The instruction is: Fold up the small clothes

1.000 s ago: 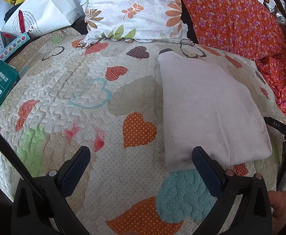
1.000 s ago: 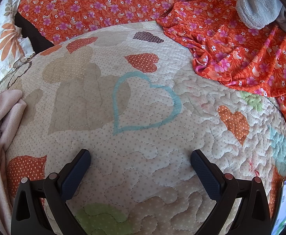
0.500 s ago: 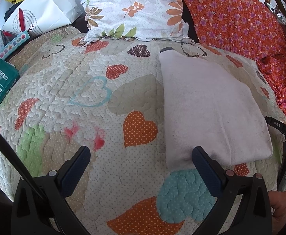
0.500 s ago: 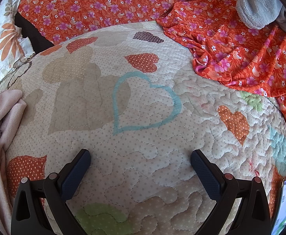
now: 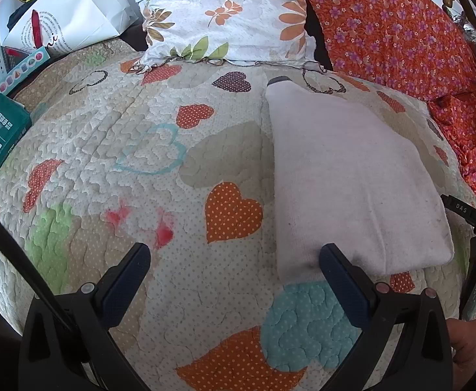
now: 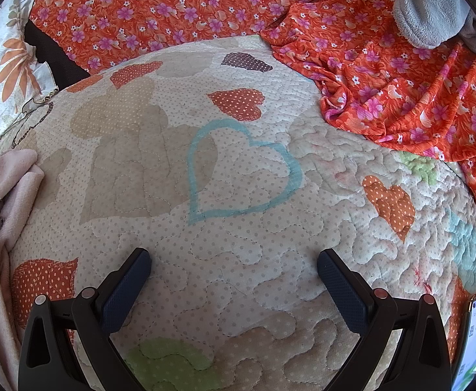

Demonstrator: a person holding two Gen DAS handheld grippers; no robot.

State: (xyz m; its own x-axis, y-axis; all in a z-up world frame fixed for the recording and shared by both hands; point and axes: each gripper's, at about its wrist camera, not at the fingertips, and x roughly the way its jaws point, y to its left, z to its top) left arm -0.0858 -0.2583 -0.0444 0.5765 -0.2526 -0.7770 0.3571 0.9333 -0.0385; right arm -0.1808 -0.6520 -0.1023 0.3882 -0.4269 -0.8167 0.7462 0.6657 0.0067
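We're over a bed with a heart-patterned quilt [image 5: 160, 176], a floral pillow [image 5: 231, 13] at the head and an orange flowered sheet [image 6: 384, 75] bunched along the side. Our left tongs [image 5: 234, 254] are spread wide, holding nothing, and hang just above the quilt. The folded pale pink cloth [image 5: 345, 176] lies flat just ahead, its near edge touching or just behind the right-side finger [image 5: 342, 280]; we cannot tell which. Our right tongs [image 6: 234, 260] are wide as well and empty, over bare quilt near a blue heart outline. A rumpled pink garment [image 6: 3, 202] sits at the left edge there, and a phone [image 6: 475, 335] lies at the far right.
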